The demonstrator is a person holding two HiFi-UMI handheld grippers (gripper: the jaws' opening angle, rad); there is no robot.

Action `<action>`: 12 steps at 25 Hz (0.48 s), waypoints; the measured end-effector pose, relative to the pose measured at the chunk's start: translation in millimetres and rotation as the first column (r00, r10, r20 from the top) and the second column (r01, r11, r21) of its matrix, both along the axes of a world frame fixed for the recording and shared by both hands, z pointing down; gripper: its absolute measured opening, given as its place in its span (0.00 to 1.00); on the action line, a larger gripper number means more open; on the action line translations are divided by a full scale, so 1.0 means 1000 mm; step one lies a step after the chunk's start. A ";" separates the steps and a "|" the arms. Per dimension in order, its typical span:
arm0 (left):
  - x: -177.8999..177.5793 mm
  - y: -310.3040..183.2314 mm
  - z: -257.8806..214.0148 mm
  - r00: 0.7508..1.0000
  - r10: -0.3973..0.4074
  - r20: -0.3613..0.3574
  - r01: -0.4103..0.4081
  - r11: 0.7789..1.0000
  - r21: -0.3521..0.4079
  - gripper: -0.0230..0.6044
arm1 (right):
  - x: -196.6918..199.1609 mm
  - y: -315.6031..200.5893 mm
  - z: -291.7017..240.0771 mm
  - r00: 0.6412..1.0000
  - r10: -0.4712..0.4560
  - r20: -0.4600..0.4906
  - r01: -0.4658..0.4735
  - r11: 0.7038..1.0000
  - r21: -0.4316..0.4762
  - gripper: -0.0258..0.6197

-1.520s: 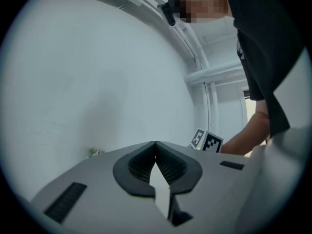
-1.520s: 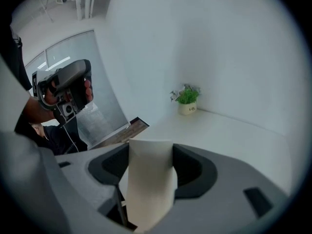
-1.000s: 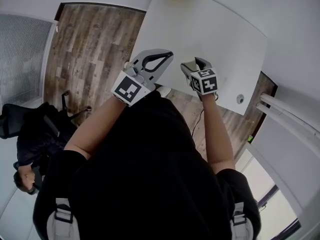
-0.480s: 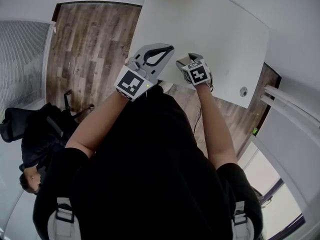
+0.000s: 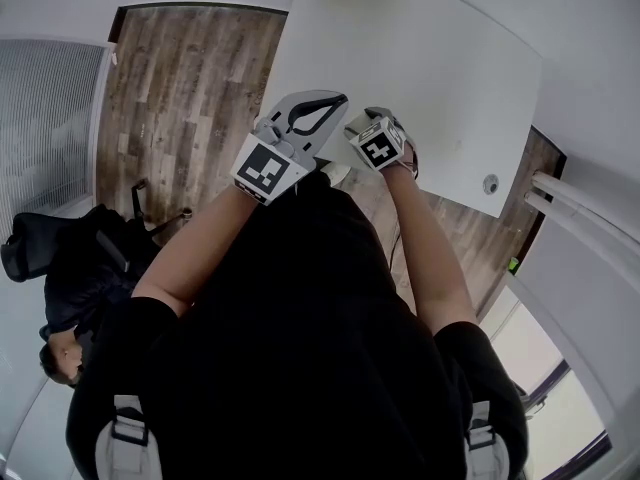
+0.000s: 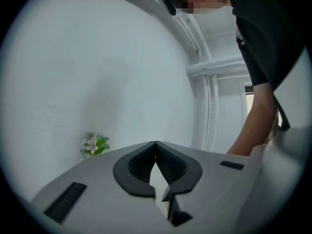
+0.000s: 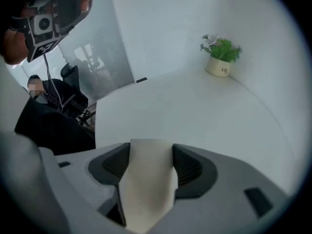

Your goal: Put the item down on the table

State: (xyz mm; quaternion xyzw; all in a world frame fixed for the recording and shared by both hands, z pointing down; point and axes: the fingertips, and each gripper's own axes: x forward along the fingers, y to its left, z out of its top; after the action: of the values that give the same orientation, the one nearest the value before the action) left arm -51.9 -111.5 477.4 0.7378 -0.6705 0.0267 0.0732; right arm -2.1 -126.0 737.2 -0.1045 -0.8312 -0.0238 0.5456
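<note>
The right claw [image 7: 151,149] was clamped on the item [image 7: 146,189], a pale cream piece that filled the gap between its jaws. Whether it was paper, cloth or something stiffer could not be told from so close, though it looked soft. The item was held off the tabletop [image 7: 195,111], apparently over the near edge, with the bare white surface stretching ahead and below. The left claw [image 6: 156,149] was closed on nothing, its ribbed pads meeting at the tips, and it hung just beside the right one at the tabletop's near corner.

To set the item down well, the right claw probably needed to go forward past the edge and down until the item's underside met the surface. Only then should the jaws part, slowly, since a light piece could cling to one pad or flutter off. Backing straight out would leave it where it lay. The left claw only had to keep out of the way.

The one container in sight was a small pale pot [image 7: 217,68] at the far edge, well apart from the claws. It held a green plant [image 7: 223,48] with a few pale flowers.
</note>
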 end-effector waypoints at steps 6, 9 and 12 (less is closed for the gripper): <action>-0.002 0.004 -0.002 1.000 -0.013 0.008 0.013 1.000 -0.001 0.03 | 0.002 0.005 0.013 0.998 -0.040 -0.039 0.040 0.999 -0.002 0.48; -0.002 0.006 -0.001 1.000 -0.018 0.007 0.018 1.000 0.000 0.03 | 0.005 0.007 0.022 0.996 -0.053 -0.070 0.053 0.999 -0.009 0.48; -0.002 0.007 -0.001 1.000 -0.021 0.005 0.021 1.000 -0.004 0.03 | 0.007 0.008 0.025 0.995 -0.056 -0.077 0.055 0.998 -0.010 0.48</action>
State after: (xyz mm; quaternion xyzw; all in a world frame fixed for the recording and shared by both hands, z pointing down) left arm -54.0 -104.0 476.5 0.7304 -0.6784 0.0293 0.0734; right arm 5.0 -117.8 761.8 -0.1305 -0.8064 -0.0315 0.5759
